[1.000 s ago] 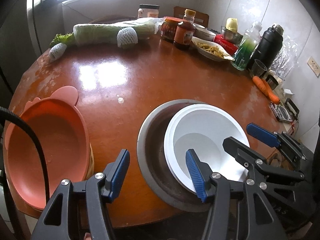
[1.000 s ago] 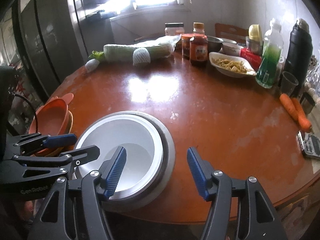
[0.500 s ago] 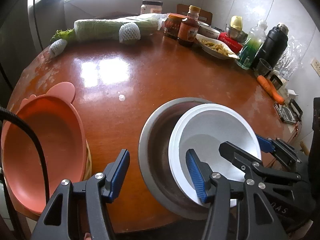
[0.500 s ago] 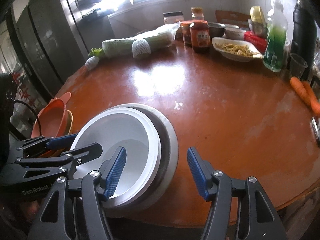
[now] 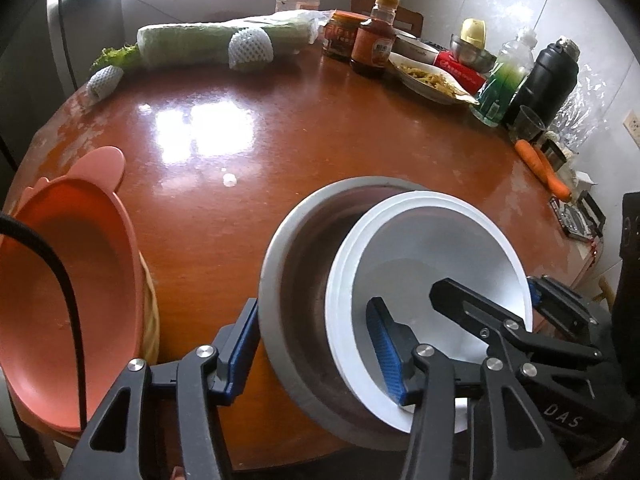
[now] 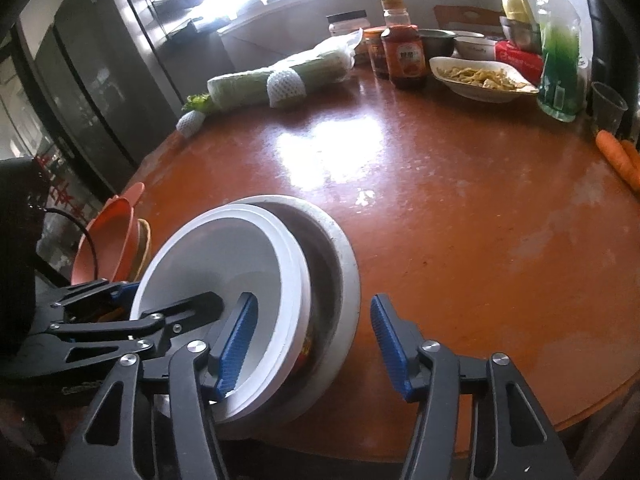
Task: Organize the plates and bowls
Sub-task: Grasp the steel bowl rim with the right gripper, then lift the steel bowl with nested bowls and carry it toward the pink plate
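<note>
A white bowl (image 5: 432,240) lies tilted inside a larger grey metal bowl (image 5: 296,248) at the table's near edge. My left gripper (image 5: 316,352) straddles the near rims of both: its left pad is at the grey rim's outside and its right pad is inside the white bowl. Its jaws are closing. My right gripper (image 6: 312,344) straddles the opposite side. One pad is inside the white bowl (image 6: 224,256), the other just outside the grey bowl (image 6: 340,264) with a sliver of table showing between. Its jaws are closing too. An orange eared plate (image 5: 60,300) sits at the left.
A yellowish dish (image 5: 151,320) lies under the orange plate. Along the far rim of the round brown table (image 5: 320,140) stand wrapped cabbage (image 5: 208,42), sauce jars (image 5: 374,40), a dish of food (image 5: 432,78), a green bottle (image 5: 506,80) and a black flask (image 5: 548,76). Carrots (image 5: 544,168) lie at the right.
Both grippers' jaws have narrowed around the stacked bowls. The white bowl has tipped up and shifted inside the grey bowl. The right gripper has sunk a little toward the bowls.
</note>
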Demonstrator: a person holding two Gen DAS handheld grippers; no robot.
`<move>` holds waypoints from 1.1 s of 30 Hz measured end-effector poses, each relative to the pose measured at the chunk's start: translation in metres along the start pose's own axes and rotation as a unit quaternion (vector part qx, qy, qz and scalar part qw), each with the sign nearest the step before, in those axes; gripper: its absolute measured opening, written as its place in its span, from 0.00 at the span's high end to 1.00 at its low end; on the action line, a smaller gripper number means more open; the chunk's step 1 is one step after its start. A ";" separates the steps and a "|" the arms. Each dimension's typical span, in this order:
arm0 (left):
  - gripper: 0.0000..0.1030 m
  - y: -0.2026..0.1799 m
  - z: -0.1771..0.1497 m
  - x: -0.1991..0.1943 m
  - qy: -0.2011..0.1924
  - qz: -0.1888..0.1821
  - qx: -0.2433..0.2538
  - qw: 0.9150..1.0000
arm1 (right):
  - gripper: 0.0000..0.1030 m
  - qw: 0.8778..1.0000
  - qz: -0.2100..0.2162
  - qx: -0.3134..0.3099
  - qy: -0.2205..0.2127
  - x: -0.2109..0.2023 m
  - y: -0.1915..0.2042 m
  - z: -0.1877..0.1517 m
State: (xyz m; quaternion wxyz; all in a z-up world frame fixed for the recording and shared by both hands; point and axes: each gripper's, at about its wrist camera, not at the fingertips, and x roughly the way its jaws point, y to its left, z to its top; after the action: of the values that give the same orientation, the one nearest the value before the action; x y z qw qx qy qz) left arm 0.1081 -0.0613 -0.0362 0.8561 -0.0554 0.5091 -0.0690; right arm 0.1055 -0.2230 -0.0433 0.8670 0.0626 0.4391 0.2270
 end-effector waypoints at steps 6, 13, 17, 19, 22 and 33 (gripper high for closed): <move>0.54 -0.001 0.000 0.000 0.001 -0.014 -0.004 1.000 | 0.55 1.000 0.007 -0.005 -0.006 -0.002 0.005 0.000; 0.54 -0.003 0.000 -0.006 -0.006 -0.015 -0.004 1.000 | 0.56 1.000 -0.001 -0.009 -0.014 -0.006 0.007 0.001; 0.54 -0.003 -0.002 -0.013 -0.015 -0.015 -0.001 1.000 | 0.56 1.000 -0.002 -0.011 -0.021 -0.012 0.009 0.002; 0.54 -0.004 -0.001 -0.017 -0.020 -0.015 0.000 1.000 | 0.56 1.000 -0.002 -0.010 -0.023 -0.014 0.010 0.004; 0.54 -0.004 -0.001 -0.025 -0.030 -0.015 0.001 0.999 | 0.57 0.999 -0.003 -0.014 -0.030 -0.020 0.013 0.005; 0.54 0.000 0.000 -0.053 -0.059 -0.020 -0.003 0.998 | 0.58 0.998 -0.003 -0.035 -0.057 -0.046 0.033 0.012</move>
State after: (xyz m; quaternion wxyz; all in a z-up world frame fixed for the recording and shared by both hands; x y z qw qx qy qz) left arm 0.0827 -0.0516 0.0099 0.8829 -0.0724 0.4568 -0.0808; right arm 0.0806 -0.2133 0.0076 0.8932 0.0439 0.3806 0.2352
